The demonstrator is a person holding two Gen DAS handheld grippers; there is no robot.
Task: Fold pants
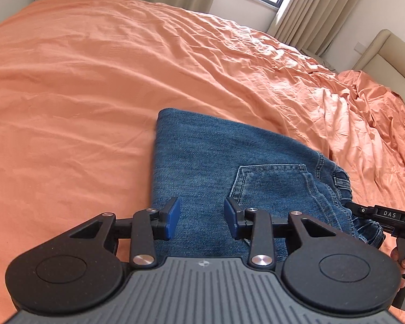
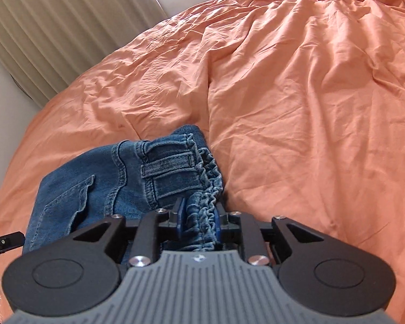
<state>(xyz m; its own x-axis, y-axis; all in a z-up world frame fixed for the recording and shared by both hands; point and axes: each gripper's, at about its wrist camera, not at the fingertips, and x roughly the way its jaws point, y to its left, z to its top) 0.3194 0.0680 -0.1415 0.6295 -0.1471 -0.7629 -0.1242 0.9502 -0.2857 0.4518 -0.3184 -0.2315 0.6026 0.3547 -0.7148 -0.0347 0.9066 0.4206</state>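
"DAS" on right gripper [image 1: 388, 214], jeans [image 1: 202, 156]

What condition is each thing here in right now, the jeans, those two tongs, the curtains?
jeans: folded, lying on the bed, waistband pinched.
left tongs: open, above the denim, holding nothing.
right tongs: shut on the elastic waistband.
bedsheet: spread, wrinkled.
curtains: drawn partly aside.

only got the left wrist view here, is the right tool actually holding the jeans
Observer: Yes, the right tool is shut on the jeans, pinching the gathered elastic waistband.
Operator: what's past that waistband
Observer: Only wrinkled orange bedding; nothing else lies there.
Operator: and my left tool
Observer: The left tool shows only as a black tip at the right view's left edge, off the denim; its own view shows it open.
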